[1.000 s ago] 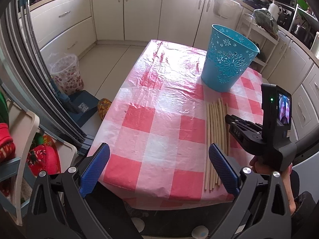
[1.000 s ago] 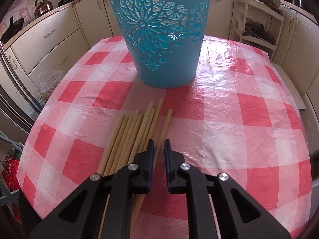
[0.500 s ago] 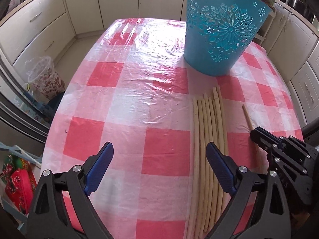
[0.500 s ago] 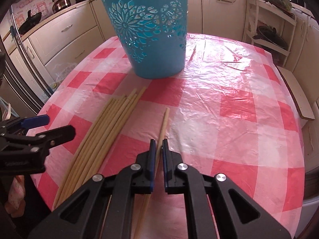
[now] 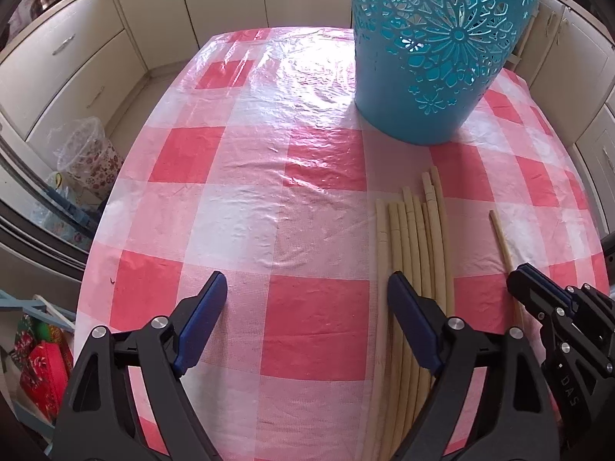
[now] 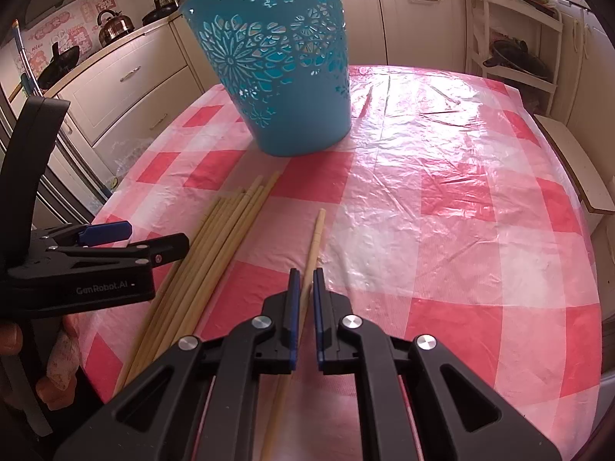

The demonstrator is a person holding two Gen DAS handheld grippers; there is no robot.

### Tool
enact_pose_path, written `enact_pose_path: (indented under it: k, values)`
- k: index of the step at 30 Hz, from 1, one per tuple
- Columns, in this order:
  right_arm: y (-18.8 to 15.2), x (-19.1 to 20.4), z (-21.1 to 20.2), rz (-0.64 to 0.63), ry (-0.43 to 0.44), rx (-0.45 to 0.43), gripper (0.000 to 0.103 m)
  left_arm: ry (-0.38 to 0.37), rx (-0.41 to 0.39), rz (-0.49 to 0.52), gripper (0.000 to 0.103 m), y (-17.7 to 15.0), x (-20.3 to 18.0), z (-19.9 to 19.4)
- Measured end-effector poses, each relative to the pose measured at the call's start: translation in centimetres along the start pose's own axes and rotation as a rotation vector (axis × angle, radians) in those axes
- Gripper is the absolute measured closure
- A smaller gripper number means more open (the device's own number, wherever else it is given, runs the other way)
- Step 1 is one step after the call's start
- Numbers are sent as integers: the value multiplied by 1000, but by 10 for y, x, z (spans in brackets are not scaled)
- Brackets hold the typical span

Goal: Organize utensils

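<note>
Item 1, right gripper (image 6: pixel 303 299): lower centre of the right wrist view, jaws pressed together on a single chopstick (image 6: pixel 314 242), which runs up from between the blue pads toward frame centre. A second ago this stick lay at the right edge of the pile; it now lies apart from it, with bare cloth between. The grip itself has not changed.

Item 2, left gripper (image 5: pixel 307 307): lower part of the left wrist view, jaws closing, narrower than a second ago. Only tablecloth (image 5: pixel 215 230) shows between the pads. The right pad sits over the left edge of the chopstick bundle (image 5: pixel 419 238); contact cannot be told. In the right wrist view the same gripper enters from the left edge, where a second ago it was out of that frame.

Item 3, chopstick bundle: lower right of centre in the left wrist view, sticks side by side, tips toward the basket. A second ago it sat further right and smaller in frame.

Item 4, blue cut-out basket (image 5: pixel 430 57): upright at upper right of the left wrist view, larger in frame than before; upper centre-left of the right wrist view.

Item 5, kettle (image 6: pixel 113 25): on the counter, upper left of the right wrist view.
</note>
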State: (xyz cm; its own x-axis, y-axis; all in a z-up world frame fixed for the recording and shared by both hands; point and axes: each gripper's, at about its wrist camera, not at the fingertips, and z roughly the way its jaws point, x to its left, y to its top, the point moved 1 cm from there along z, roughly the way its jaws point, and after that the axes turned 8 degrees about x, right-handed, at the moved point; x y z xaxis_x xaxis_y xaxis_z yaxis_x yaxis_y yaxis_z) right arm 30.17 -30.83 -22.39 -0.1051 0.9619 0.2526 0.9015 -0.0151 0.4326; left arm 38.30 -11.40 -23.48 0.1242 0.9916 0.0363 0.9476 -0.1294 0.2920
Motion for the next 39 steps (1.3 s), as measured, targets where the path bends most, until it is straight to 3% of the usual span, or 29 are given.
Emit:
enact_pose_path:
  k: [4,6,8,10,11,14,18,22,28,31,35,39]
  values:
    - [2,5,1,-24,-35,13,96,-12,-10,24,41,3,-3,-1]
    - [3,10,3,-47,-66,21,96,-18,-13,39,53,5,-7,-2]
    - [5,15,5,-77,-94,32,96,-29,-13,60,67,6,-13,-3]
    - [7,18,6,-113,-109,49,96,-46,-6,99,93,8,-22,-5]
    - [7,17,6,-118,-102,57,96,-65,3,111,97,9,-25,-5]
    - [9,10,5,-121,-66,85,96,-88,20,115,98,13,-27,-4]
    - [10,8,3,-145,-64,117,96,-175,30,55,98,13,-9,-12]
    - [5,8,2,-146,-69,88,96,-237,-95,16,98,16,13,-59]
    - [-2,-4,0,-81,1,17,98,-300,-408,-10,98,43,35,-173]
    - [-1,-6,0,-72,14,17,98,-318,-526,-10,98,64,34,-215]
    - [-1,-10,-1,-57,38,13,98,-338,-663,-27,98,97,25,-248]
    - [-1,-15,-1,-33,73,11,98,-333,-786,-55,98,134,4,-252]
